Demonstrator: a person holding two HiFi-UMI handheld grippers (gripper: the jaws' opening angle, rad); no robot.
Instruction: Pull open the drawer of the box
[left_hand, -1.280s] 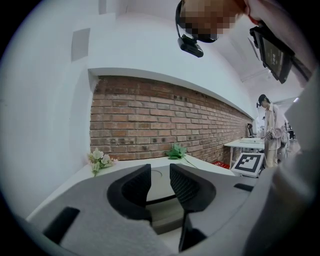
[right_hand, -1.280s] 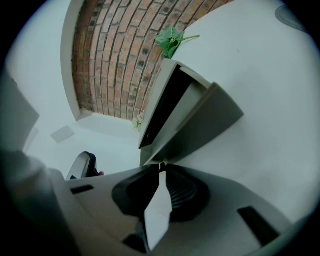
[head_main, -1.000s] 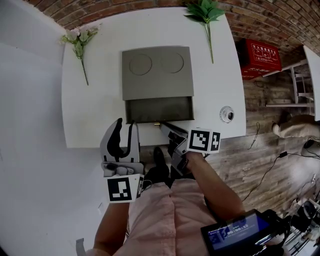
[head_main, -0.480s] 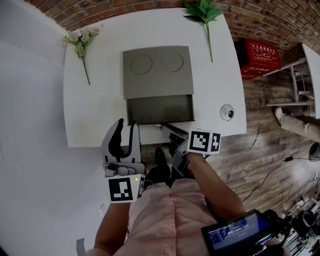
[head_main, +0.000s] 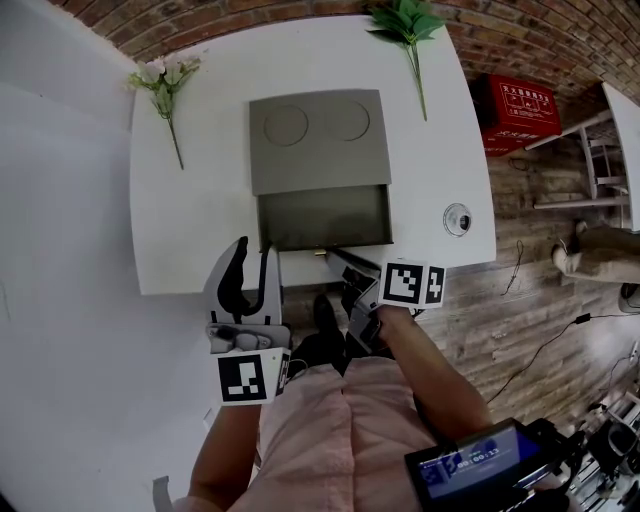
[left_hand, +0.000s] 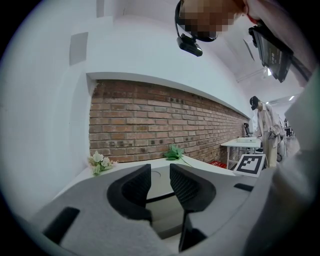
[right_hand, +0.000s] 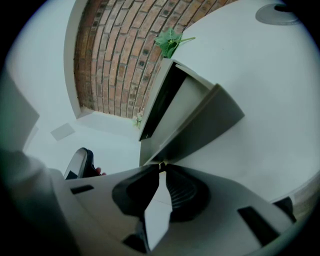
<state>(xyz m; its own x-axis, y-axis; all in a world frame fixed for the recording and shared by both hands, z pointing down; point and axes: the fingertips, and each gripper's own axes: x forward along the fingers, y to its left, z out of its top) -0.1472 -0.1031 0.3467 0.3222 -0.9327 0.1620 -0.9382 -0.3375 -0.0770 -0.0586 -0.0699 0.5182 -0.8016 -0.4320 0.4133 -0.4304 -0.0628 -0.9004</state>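
A grey box (head_main: 320, 140) stands in the middle of the white table (head_main: 190, 230). Its drawer (head_main: 325, 217) is pulled out toward me and looks empty. My right gripper (head_main: 335, 258) reaches in from the table's near edge, shut on the small gold drawer handle (head_main: 320, 252). In the right gripper view the jaw tips (right_hand: 161, 167) pinch that handle below the drawer front (right_hand: 200, 120). My left gripper (head_main: 250, 262) hangs off the table's near edge, left of the drawer. It is open with nothing between its fingers (left_hand: 137, 187).
A white flower sprig (head_main: 165, 85) lies at the table's far left and a green leafy sprig (head_main: 410, 25) at the far right. A small round object (head_main: 457, 220) sits right of the drawer. A red case (head_main: 520, 110) stands on the wooden floor.
The drawer has slid out slightly further toward me with the right gripper on its handle. The left gripper has stayed where it was.
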